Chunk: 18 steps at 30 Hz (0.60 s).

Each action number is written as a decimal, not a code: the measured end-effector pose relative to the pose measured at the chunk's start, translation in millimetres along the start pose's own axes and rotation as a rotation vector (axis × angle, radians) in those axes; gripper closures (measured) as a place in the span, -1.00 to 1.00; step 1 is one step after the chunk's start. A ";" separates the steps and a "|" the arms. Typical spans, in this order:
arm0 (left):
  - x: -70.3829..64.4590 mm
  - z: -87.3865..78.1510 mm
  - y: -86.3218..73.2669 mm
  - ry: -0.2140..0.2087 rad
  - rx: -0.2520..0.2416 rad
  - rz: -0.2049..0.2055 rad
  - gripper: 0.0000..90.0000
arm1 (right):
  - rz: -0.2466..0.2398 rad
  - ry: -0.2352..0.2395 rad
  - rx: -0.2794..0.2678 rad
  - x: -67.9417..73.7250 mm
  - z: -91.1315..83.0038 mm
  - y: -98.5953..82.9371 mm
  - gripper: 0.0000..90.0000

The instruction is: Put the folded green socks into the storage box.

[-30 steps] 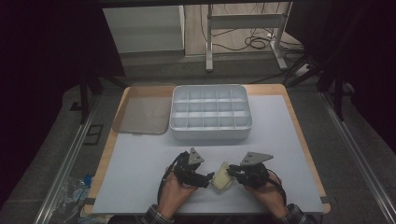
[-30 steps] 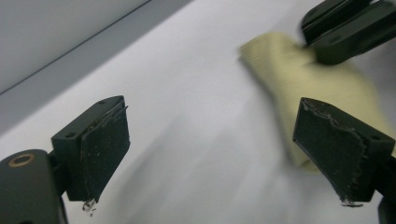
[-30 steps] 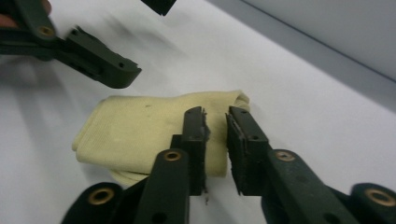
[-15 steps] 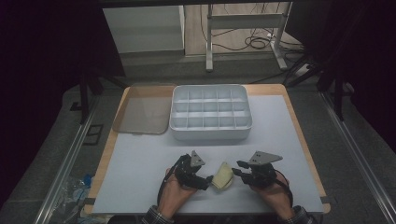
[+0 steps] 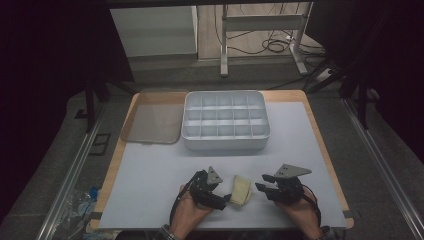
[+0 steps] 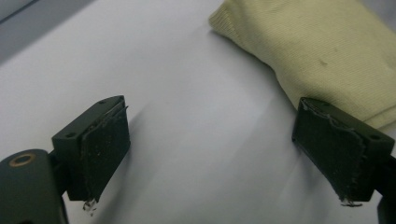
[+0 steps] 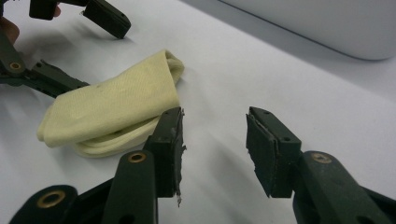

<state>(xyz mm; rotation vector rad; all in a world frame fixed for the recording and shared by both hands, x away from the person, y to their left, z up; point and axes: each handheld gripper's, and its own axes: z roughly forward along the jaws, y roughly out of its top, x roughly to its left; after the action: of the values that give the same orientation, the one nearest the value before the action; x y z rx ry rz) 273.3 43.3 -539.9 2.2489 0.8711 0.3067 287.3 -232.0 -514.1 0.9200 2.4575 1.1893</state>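
— Folded pale-yellow ribbed cloth [image 5: 241, 190]: where does it lie?

— On the white worktop [image 5: 150, 170], near the person's edge, between the two claws and well in front of the white plastic compartment box [image 5: 225, 122]. In the right gripper view it looks doubled over on itself, a rounded fold at one end.

— And the left claw [image 5: 220, 199]?

— Spread wide, gripping nothing. In the left gripper view one pad [image 6: 337, 150] sits just at the cloth's near edge, the other pad [image 6: 100, 144] over bare worktop. I cannot tell whether the pad touches the fabric.

— The right claw [image 5: 265, 186]?

— Also parted and empty, just beside the cloth's other side; its nearer finger [image 7: 169, 140] stands in front of the folded edge.

— So which step is this?

— My judgement: the cloth lies released after a fold, or is about to be picked up; both claws are poised at it. The tinted flat lid [image 5: 150, 118] beside the box lies untouched.

— What does the next move call for?

— Probably one claw closing across the thick folded edge, low to the worktop, so that all layers are caught together and the fold does not spring apart when lifted.
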 end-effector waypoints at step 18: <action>-22.8 4.0 3.7 -0.025 0.012 0.014 -0.85 | 0.038 -0.013 0.042 -2.5 -3.0 -2.1 0.02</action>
<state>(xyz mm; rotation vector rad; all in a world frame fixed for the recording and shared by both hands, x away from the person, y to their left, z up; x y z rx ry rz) 259.9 24.1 -539.7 2.2664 0.8469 0.2800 287.0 -236.5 -514.0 0.9874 2.4747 1.1441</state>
